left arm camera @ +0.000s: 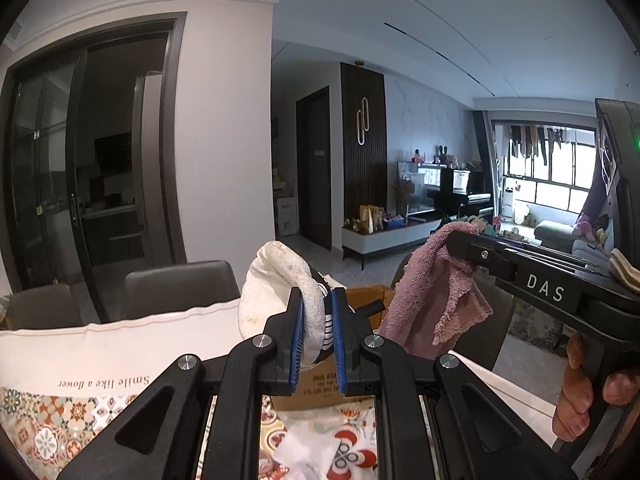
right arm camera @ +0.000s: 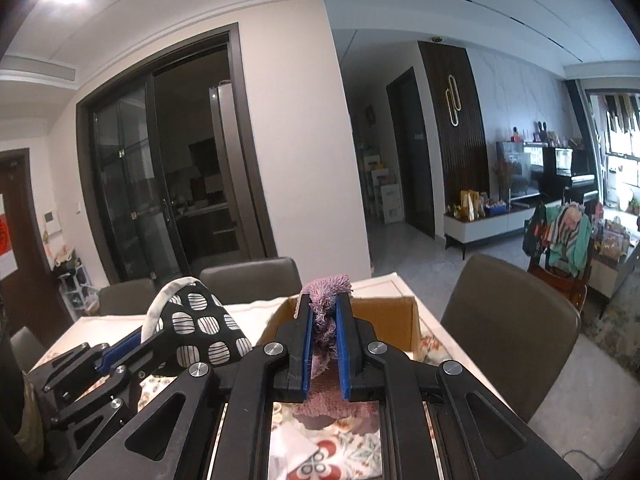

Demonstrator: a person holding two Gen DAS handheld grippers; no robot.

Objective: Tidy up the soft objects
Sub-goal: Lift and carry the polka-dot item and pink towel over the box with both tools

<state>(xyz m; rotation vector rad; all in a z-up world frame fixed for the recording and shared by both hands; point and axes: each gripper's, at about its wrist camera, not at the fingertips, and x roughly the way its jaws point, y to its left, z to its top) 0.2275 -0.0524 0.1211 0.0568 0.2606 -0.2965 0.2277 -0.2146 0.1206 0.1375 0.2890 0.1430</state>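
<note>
At the left, a black-and-white patterned cloth piece [left arm camera: 276, 296], perhaps a mitt, is clamped by the left gripper [left arm camera: 316, 334] above the table [left arm camera: 120, 344]. It looks light and limp, best pinched at a hem. At the right, a fluffy pink towel [left arm camera: 434, 300] is pinched by the right gripper [right arm camera: 324, 344] near the cardboard box [right arm camera: 400, 320]. "Smile like a flower" and "DAS" can be read.

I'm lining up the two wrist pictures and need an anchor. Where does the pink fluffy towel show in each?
Left wrist view: the pink fluffy towel hangs right of centre, pinched by the right gripper that reaches in from the right edge.
Right wrist view: the same towel sits at centre, clamped between the blue pads.
Shared landmark: the cardboard box on the table just behind the grippers.
</note>
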